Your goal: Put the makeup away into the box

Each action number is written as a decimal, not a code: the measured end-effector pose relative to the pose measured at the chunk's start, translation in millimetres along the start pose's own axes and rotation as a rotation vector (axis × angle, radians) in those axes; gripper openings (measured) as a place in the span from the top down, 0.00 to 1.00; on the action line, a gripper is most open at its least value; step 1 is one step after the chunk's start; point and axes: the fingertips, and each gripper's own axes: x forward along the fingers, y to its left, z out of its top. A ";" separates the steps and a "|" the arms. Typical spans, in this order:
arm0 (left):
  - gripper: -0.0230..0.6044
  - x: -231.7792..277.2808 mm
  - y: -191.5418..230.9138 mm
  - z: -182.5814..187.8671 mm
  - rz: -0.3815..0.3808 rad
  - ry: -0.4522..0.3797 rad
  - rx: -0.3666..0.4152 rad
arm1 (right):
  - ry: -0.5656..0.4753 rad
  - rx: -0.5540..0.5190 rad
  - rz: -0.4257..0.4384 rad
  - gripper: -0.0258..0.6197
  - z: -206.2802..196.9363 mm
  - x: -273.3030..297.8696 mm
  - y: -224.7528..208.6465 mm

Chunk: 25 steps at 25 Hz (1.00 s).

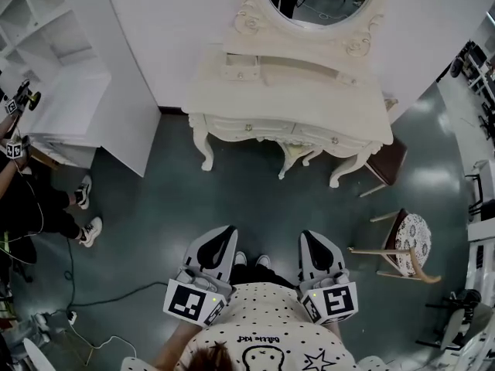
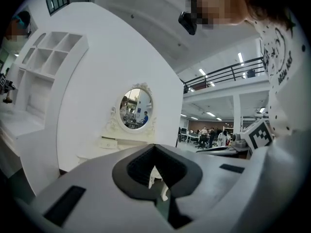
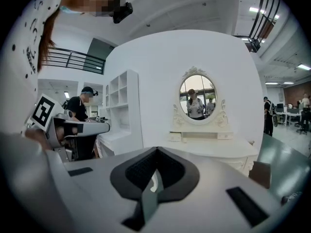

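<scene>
Two-handed, holds left hand-held gripper (image 1: 222, 236) and right hand-held gripper (image 1: 312, 243) near the body, jaws together and empty, facing the far white worktop (image 1: 286, 91).

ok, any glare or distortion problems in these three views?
Head view: bright glare patches on the glossy floor, dressing table nearly washed out. Left gripper view: heavy fisheye bend, ceiling lights bloom. Right gripper view: same bend, dark corners.

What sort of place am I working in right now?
Probably a staged bedroom corner inside a big lab hall: a white dressing table with an oval mirror against a partition wall, open office floor beyond.
</scene>
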 end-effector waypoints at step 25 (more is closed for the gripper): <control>0.97 1.9 34.7 -6.5 -0.038 0.028 -0.002 | 0.030 0.043 0.021 0.95 -10.6 41.0 28.1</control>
